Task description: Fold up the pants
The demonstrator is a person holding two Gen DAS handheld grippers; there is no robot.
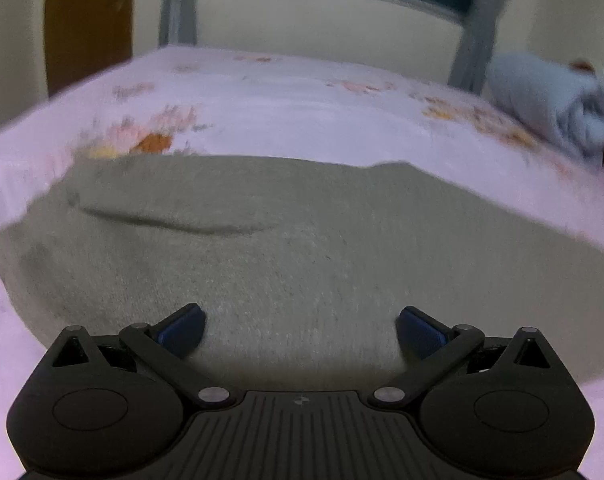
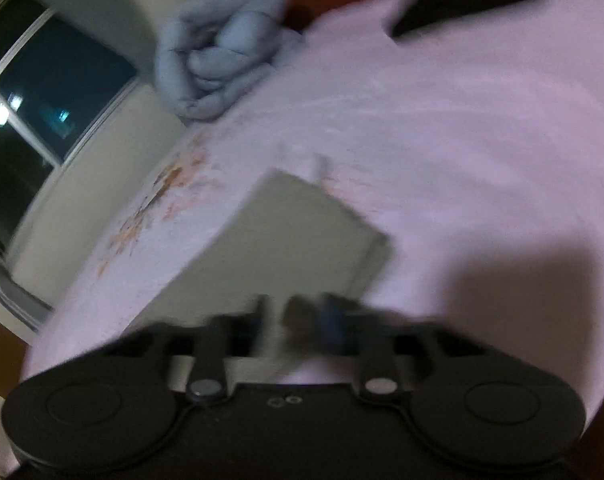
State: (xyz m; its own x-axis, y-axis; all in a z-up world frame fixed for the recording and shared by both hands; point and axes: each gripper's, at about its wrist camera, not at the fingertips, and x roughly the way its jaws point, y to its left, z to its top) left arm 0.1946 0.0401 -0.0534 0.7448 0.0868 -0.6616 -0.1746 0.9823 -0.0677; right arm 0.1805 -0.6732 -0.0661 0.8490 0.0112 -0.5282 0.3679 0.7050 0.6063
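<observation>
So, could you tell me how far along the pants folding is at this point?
Largely done: the grey knit pants lie as a compact folded rectangle on the pink floral bedsheet. In hand: nothing; the left gripper is open above them, the right gripper shut, blurred. Left: perhaps a final fold.

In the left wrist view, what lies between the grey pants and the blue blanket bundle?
Only bare bedsheet, pale with orange floral print, separates the grey pants from the blue bundle. The left wrist view shows it, though blurred.
</observation>
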